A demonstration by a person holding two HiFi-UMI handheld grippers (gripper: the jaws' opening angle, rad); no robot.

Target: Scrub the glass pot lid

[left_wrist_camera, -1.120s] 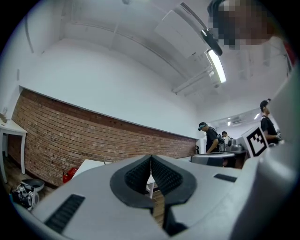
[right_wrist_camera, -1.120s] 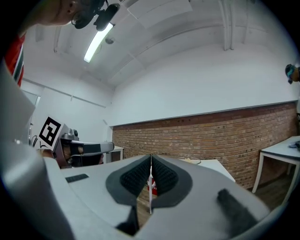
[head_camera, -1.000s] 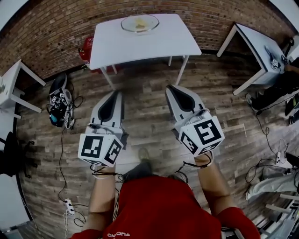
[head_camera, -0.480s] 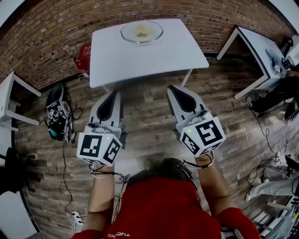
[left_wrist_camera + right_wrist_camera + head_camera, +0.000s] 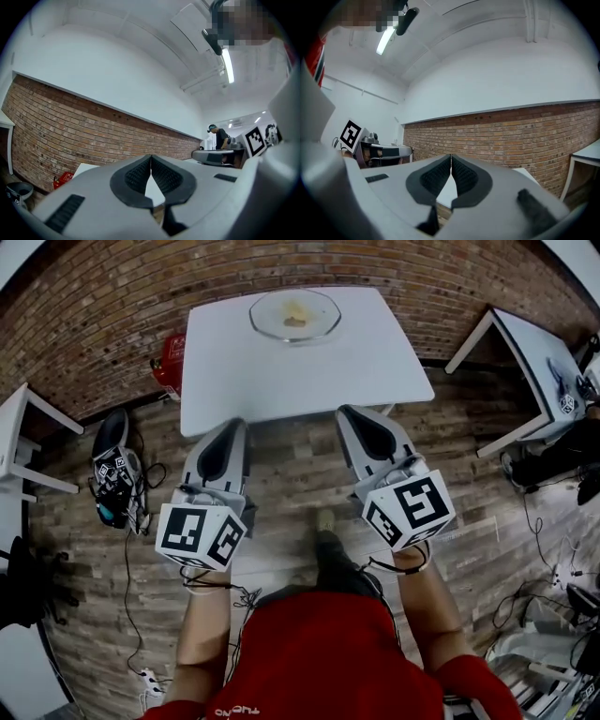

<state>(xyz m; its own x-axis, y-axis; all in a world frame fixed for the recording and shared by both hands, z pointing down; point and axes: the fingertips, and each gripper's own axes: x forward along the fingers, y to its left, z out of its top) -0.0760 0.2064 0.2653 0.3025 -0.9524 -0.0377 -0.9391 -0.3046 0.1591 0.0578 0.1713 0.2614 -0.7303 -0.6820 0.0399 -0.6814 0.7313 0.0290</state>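
The glass pot lid [image 5: 294,315] lies on the far part of a white table [image 5: 281,371], with a small yellowish thing [image 5: 296,314] under or on it. Both grippers hover over the wooden floor, short of the table's near edge. My left gripper [image 5: 229,426] is shut with nothing in it, and so is my right gripper [image 5: 353,413]. In the left gripper view the left gripper's [image 5: 151,157] pads meet against a brick wall. The right gripper view shows the right gripper [image 5: 451,157] the same way, pads touching. Neither gripper view shows the lid.
A red object [image 5: 169,358] stands on the floor by the table's left side. Gear with marker cubes [image 5: 114,472] and cables lie on the floor at left. More white tables stand at the right [image 5: 539,357] and left [image 5: 23,437]. A brick wall [image 5: 94,306] runs behind.
The table and lid have drawn closer and lower in the head view as the person walks toward them. Both grippers stay shut and keep their places in front of the body.
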